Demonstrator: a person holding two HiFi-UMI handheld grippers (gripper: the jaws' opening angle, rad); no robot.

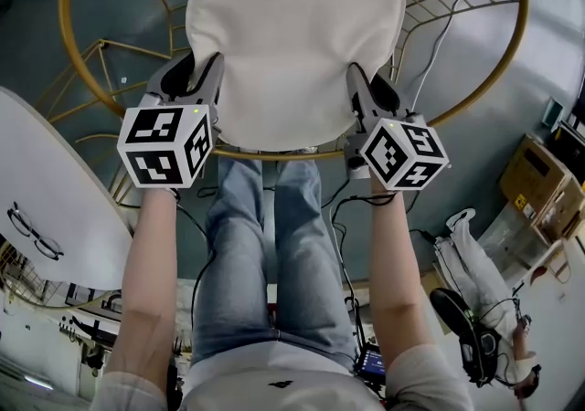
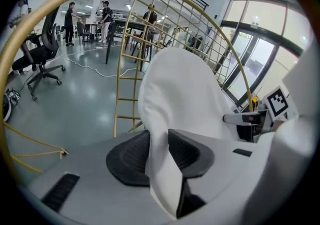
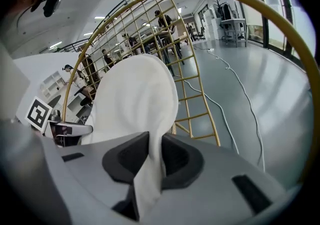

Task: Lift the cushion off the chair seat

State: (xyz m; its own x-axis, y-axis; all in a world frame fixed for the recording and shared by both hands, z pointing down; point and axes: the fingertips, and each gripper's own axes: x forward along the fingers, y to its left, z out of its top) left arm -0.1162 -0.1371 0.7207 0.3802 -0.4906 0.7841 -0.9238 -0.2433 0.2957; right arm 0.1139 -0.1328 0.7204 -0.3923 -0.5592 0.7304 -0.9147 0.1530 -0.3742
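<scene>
Head view, cushion: the white cushion is seen inside the round gold rim of the wire chair, its near edge over the front of the rim.
Head view, grippers: the left hand-held gripper is set at the cushion's left edge and the right hand-held gripper at its right edge.
Head view, surroundings: a white worktop with eyeglasses is seen at the left and a cardboard box at the right. The person's legs stand just below the cushion.
Left gripper view: both pads are pressed on a fold of the cushion. Chair wire is seen behind it, and an office chair and people far off.
Right gripper view: the jaws are clamped on the opposite edge fold. A cable trails over the grey floor.
Hidden: the seat is covered, so whether the cushion is clear of it cannot be told.
</scene>
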